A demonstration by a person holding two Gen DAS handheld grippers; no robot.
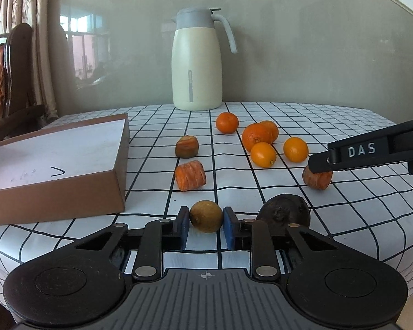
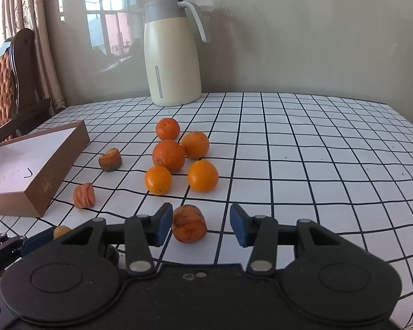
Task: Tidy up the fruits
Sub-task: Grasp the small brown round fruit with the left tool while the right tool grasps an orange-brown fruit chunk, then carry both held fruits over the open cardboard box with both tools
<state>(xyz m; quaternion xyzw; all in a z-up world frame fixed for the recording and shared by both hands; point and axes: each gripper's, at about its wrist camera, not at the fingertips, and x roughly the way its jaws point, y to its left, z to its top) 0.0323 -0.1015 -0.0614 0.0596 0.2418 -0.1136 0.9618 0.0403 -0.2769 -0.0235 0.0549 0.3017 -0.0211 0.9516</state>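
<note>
My left gripper (image 1: 206,221) is shut on a small yellow-brown round fruit (image 1: 206,216) at the table's near edge. My right gripper (image 2: 198,224) is open, its jaws either side of an orange carrot chunk (image 2: 189,227) that rests on the cloth, nearer the left pad; the chunk also shows in the left wrist view (image 1: 318,180). Several oranges (image 2: 168,156) lie grouped mid-table. Two more carrot chunks (image 1: 190,175) (image 1: 186,146) lie left of them. An open brown cardboard box (image 1: 115,170) with a white inside stands at the left.
A cream thermos jug (image 1: 197,60) stands at the back by the wall. A dark wrinkled fruit (image 1: 283,213) lies by my left gripper's right finger. The table has a white grid-pattern cloth (image 2: 316,165). A wooden chair (image 1: 2,82) stands far left.
</note>
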